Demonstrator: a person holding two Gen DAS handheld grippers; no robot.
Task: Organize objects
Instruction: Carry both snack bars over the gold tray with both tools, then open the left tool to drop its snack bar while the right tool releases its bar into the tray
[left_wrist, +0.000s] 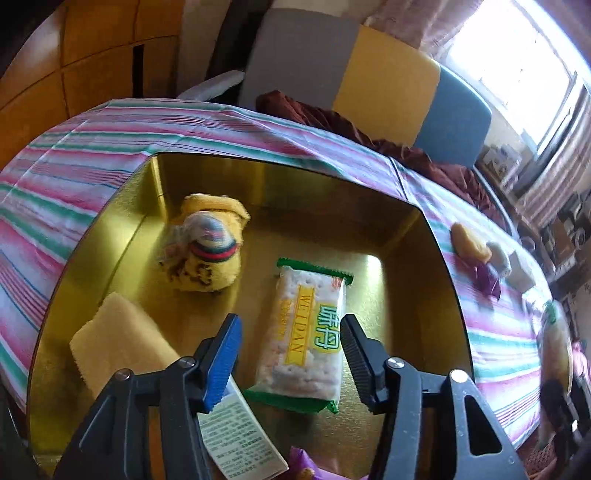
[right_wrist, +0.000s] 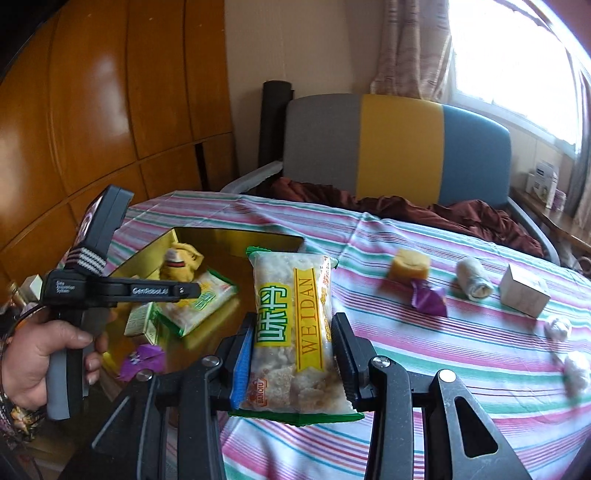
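- Gold metal tin (left_wrist: 439, 266) already holds a cracker packet (left_wrist: 303, 339), yellow plush toy (left_wrist: 207, 251), sponge (left_wrist: 114, 339) and small box (left_wrist: 240, 439).
- Left gripper (left_wrist: 291, 354) hovers spread above them, empty.
- Right gripper (right_wrist: 291, 354) pinches a second Weidan packet (right_wrist: 291, 325), just beside the tin.
- Yellow cake (right_wrist: 409, 267), purple wrapper (right_wrist: 428, 301), rolled sock (right_wrist: 474, 282) and white box (right_wrist: 524, 295) remain on the striped cloth (right_wrist: 443, 369).

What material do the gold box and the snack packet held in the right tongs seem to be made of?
The gold box looks like thin metal, probably tinplate, with a glossy finish: its walls mirror the things inside. The snack packet in the right tongs looks like clear glossy plastic film: the crackers show through it, and its green ends are crimped.
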